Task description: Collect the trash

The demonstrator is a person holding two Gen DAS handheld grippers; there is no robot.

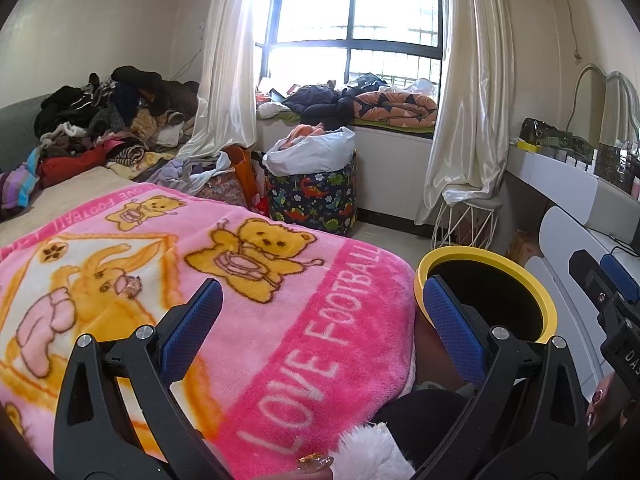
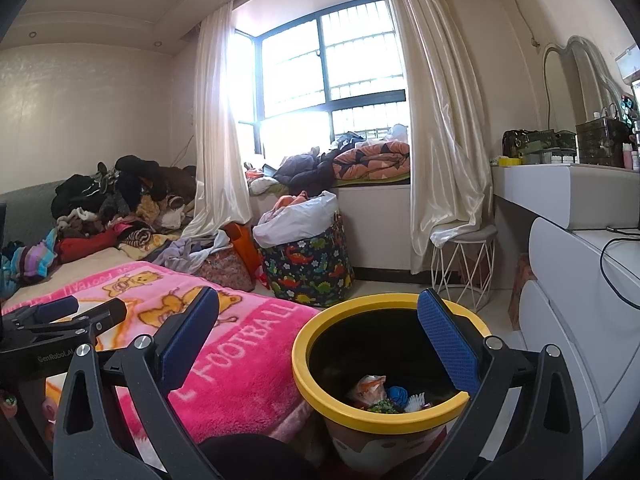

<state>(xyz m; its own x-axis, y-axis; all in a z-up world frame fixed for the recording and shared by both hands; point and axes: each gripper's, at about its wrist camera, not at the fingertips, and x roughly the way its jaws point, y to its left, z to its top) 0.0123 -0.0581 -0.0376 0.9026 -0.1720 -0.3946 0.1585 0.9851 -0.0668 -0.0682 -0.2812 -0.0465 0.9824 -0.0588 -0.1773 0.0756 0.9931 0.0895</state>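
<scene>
Biggest thing in front of both your tongs is the pink blanket [image 1: 248,292] spread over the bed, and it fills everything ahead and to the left of your left gripper [image 1: 324,312]. Just off its right edge sits the yellow-rimmed bin [image 2: 380,360], which is right under your right gripper [image 2: 318,336]: that one's right pad hangs over the bin's mouth and the left pad sits over the blanket edge. From the left tongs the bin is ahead and to the right, tucked behind the right pad.

Both tongs are spread wide with nothing between the pads, so you're carrying zero right now.

Inside the bin there's already some wrapper-type trash [image 2: 380,396] at the bottom, so that part's going fine.

What the next move hangs on: there's a small crumpled bit [image 1: 130,285] lying on the blanket, ahead and to the left of your left tongs, past the left pad's tip. I think it's a wrapper or scrap, but it's tiny and fuzzy in the left wrist view, so don't quote me, and I can't call a long axis on it. It doesn't show in the right wrist view at all.

So the left hand is clearly the nearer one. My guess is you reach forward-left with it, pinch the scrap off the fleece, then swing right to the bin.
</scene>
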